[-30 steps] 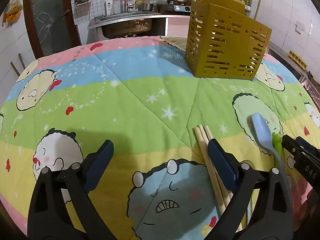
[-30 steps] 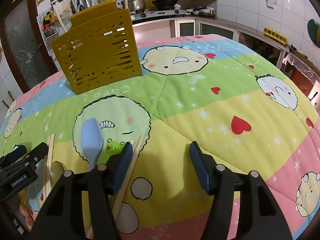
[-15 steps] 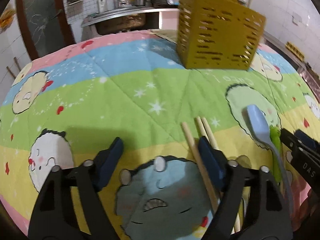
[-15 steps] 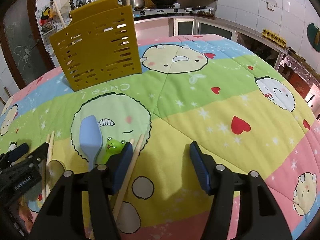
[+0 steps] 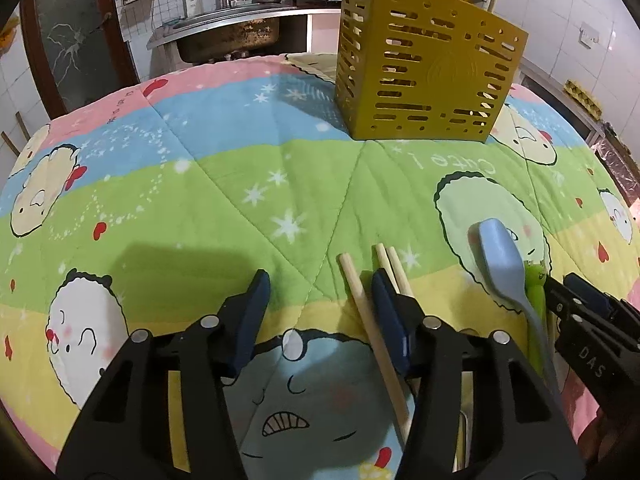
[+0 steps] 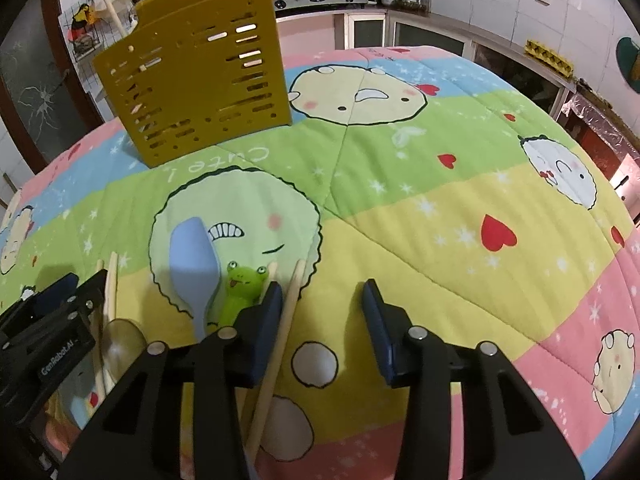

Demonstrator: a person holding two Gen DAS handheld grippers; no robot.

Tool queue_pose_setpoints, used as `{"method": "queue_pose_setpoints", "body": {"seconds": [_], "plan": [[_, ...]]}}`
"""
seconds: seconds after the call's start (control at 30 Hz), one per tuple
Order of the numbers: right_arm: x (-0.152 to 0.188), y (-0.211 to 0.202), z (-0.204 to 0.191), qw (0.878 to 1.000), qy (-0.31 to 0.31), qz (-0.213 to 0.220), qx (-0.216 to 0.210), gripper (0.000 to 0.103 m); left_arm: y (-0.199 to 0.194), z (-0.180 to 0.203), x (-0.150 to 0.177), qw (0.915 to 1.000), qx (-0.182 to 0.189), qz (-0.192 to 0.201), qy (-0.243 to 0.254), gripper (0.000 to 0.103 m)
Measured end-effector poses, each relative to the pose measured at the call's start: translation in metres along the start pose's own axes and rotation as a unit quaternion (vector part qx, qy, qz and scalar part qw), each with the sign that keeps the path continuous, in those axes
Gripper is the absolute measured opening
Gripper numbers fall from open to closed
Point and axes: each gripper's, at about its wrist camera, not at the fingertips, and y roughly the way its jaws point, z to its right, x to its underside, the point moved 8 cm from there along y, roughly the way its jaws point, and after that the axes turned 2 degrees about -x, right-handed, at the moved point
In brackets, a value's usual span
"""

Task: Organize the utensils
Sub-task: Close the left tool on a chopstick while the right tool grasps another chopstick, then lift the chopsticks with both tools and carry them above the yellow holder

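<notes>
On the worktop, spread with a bright cartoon quilt [image 5: 240,184], the utensils lie in a loose row close to both grippers. The left gripper [image 5: 320,304] hangs low over the quilt with its jaws closing; one wooden chopstick [image 5: 372,336] lies between them, right against the inner face of the right-hand pad, and the other pad is well clear of it, so nothing is pinched yet. Two more chopsticks [image 5: 394,270] poke out just beyond that same pad. To their right lie a pale blue spoon [image 5: 500,264] and, touching its handle, a green frog-topped utensil [image 6: 242,286] (its lower end is hidden, so its kind cannot be told).

The right gripper [image 6: 322,304] is also closing, with a single chopstick [image 6: 280,336] running between its jaws, hugging the left-hand pad; the other pad stands apart from it over bare quilt. A clear spoon [image 6: 120,338] rests near the left gripper's body in the right wrist view. Farther back stands the slotted yellow utensil holder [image 5: 420,76], upright, well apart from the row, with pale sticks showing through its slots.
</notes>
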Motion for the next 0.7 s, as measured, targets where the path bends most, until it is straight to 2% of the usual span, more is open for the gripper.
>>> {"method": "queue_pose_setpoints", "body": {"seconds": [0.13, 0.23, 0.3, 0.37, 0.4, 0.57, 0.6, 0.7], "plan": [[-0.004, 0.002, -0.004, 1.0, -0.006, 0.003, 0.007, 0.034, 0.0, 0.0, -0.001, 1.0, 0.003, -0.002, -0.002, 0.042], [-0.008, 0.003, -0.005, 1.0, -0.002, 0.002, 0.001, 0.022, 0.001, 0.0, -0.004, 0.9999, 0.007, -0.006, -0.014, 0.032], [-0.011, 0.006, -0.006, 1.0, 0.004, -0.003, -0.003, 0.013, 0.002, 0.001, -0.006, 0.9998, 0.009, -0.009, -0.018, 0.028], [-0.016, 0.009, -0.007, 1.0, 0.012, -0.006, -0.006, 0.008, 0.004, 0.002, -0.009, 0.9997, 0.008, -0.011, -0.021, 0.025], [-0.017, 0.011, -0.007, 1.0, 0.017, -0.008, -0.008, 0.007, 0.005, 0.003, -0.01, 0.9997, 0.009, -0.01, -0.022, 0.019], [-0.027, 0.012, -0.005, 0.999, 0.04, -0.002, -0.033, 0.005, 0.009, 0.007, -0.016, 0.9998, 0.0, -0.008, -0.016, 0.011], [-0.028, 0.012, -0.004, 0.999, 0.04, 0.0, -0.036, 0.005, 0.008, 0.007, -0.017, 0.9998, 0.003, -0.007, -0.017, 0.006], [-0.032, 0.007, 0.001, 0.998, 0.045, 0.011, -0.043, 0.005, 0.006, 0.007, -0.018, 0.9995, 0.019, -0.007, -0.025, 0.006]]}}
